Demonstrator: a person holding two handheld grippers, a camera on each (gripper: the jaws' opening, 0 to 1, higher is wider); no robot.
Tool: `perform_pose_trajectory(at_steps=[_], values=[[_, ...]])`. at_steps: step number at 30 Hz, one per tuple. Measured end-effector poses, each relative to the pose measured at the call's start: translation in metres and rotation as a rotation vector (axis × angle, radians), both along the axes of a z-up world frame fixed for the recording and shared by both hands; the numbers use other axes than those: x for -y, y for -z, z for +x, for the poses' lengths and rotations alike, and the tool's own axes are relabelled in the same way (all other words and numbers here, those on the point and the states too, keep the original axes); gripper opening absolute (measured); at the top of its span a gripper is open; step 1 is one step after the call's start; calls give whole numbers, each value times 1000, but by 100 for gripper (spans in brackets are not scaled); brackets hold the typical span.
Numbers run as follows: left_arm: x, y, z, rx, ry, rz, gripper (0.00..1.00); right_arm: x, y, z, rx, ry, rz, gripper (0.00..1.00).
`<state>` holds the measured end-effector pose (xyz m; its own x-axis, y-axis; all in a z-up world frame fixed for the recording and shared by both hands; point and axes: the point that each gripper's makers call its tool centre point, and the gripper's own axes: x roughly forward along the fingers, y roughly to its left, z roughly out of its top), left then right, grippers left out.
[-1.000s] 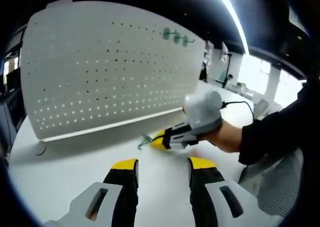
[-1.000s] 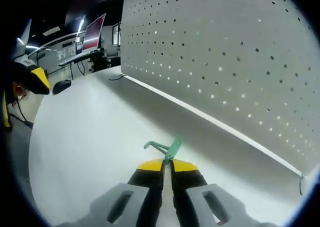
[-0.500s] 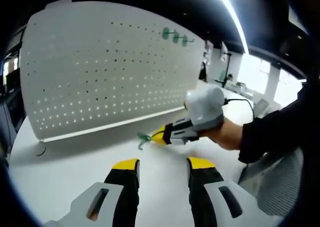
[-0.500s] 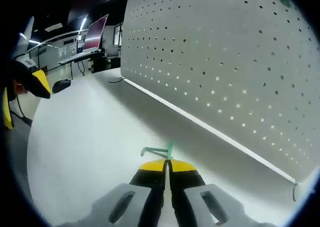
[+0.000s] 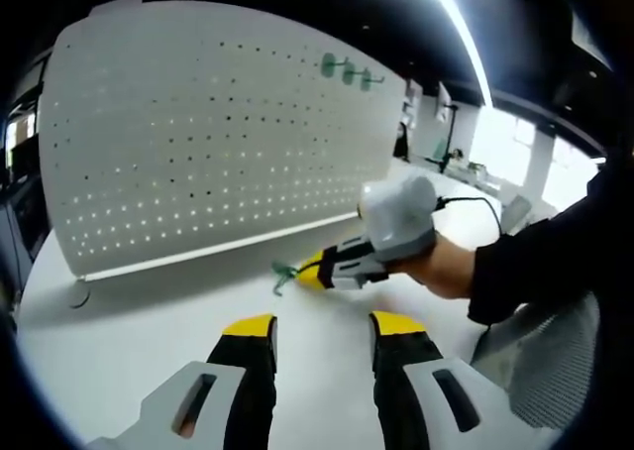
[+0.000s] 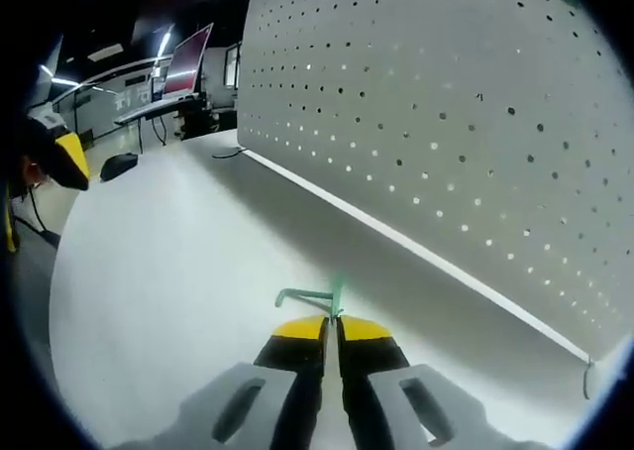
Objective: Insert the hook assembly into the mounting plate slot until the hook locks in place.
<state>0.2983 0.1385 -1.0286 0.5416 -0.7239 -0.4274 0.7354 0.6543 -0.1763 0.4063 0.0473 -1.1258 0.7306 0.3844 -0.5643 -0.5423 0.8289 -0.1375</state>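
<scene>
Green hook (image 6: 319,296) sits pinched in the closed jaws of the right gripper (image 6: 332,323), just above the white bench (image 6: 168,301) and short of the upright perforated mounting plate (image 6: 446,123). Left gripper (image 5: 319,326) hangs back with jaws parted and empty; more green hooks (image 5: 347,72) hang high on the plate.
</scene>
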Motion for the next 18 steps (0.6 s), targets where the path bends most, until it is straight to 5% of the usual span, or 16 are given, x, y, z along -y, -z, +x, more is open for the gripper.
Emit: perform_pose_trajectory(at_steps=[18], values=[[1,0,0,0,3,3,38,2,-24,1,48,-15,-8,0]])
